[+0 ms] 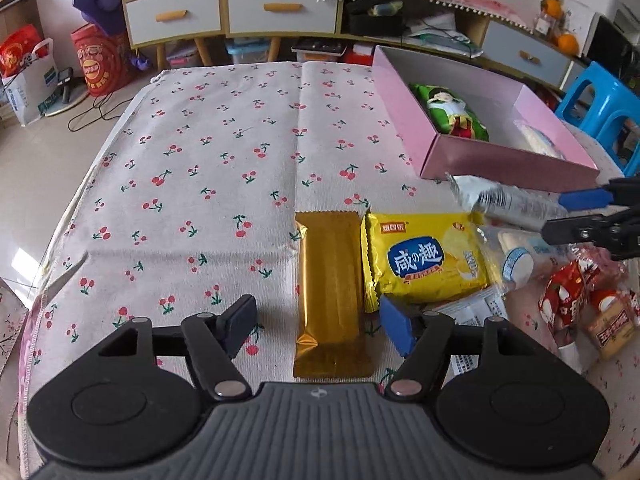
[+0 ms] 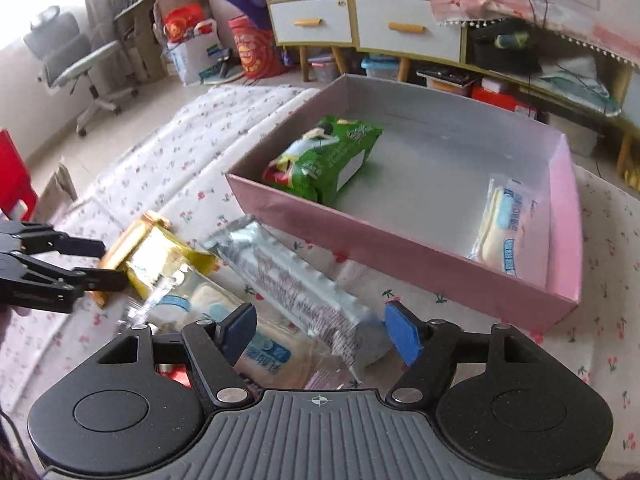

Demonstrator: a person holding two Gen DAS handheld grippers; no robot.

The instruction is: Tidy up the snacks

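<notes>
My left gripper (image 1: 318, 316) hangs open over a gold-wrapped bar (image 1: 330, 280) that lies on the cloth; both pads stand clear of it. Beside the bar lies a yellow cracker pack (image 1: 420, 260). At the right a silver packet (image 1: 500, 200) rests across a clear cream-cake packet (image 1: 516, 264). My right gripper (image 2: 320, 320) is open around the near end of the silver packet (image 2: 304, 292): the right pad is close to it and the left pad is clear. The pink box (image 2: 400, 256) behind holds a green bag (image 2: 324, 160) and a white cake packet (image 2: 504, 232).
Red-wrapped snacks (image 1: 564, 300) lie at the table's near right. A cherry-print cloth (image 1: 200, 160) covers the table. A blue stool (image 1: 600, 100) stands right of the box, drawer cabinets (image 1: 224, 12) beyond the far edge, and an office chair (image 2: 72, 60) at the far left.
</notes>
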